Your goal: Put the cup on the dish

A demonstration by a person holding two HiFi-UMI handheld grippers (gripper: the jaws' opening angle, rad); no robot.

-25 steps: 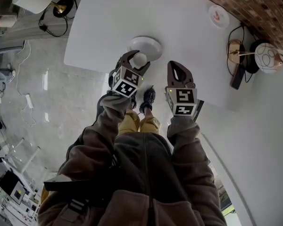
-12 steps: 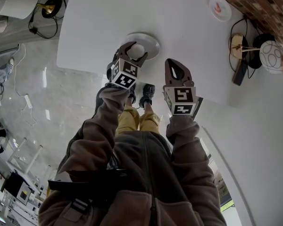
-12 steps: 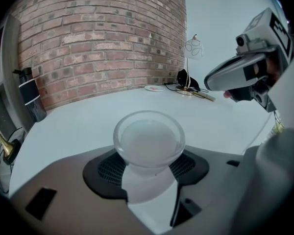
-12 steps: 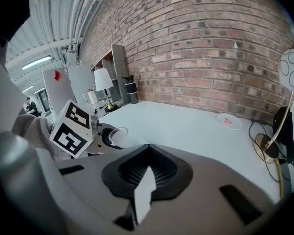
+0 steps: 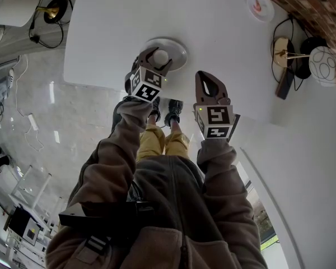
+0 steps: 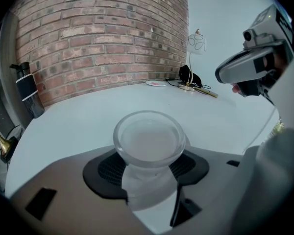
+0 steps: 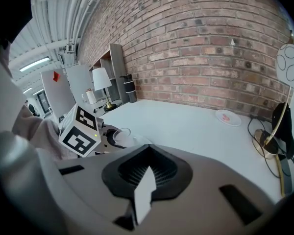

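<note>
A frosted glass cup (image 5: 161, 55) sits between the fingers of my left gripper (image 5: 158, 59), which is shut on it. The cup hangs over the near part of a white round dish (image 5: 180, 48) by the front edge of the white table (image 5: 224, 32); I cannot tell whether it touches the dish. In the left gripper view the cup (image 6: 149, 141) is upright and empty between the dark pads, and it hides the dish. My right gripper (image 5: 209, 78) is to the right of the dish, shut and empty. From the right gripper view the cup (image 7: 120, 136) shows beside the left gripper's marker cube (image 7: 80, 131).
A small plate with a pink mark (image 5: 260, 5) lies at the table's far right. A globe lamp (image 5: 323, 66), a brass base (image 5: 280, 54) and black cables sit along the brick wall. The table's front edge (image 5: 101, 86) runs just under the left gripper.
The left gripper has carried the cup forward, from the dish's near rim to over the dish. The right gripper has stayed in place, shut.
</note>
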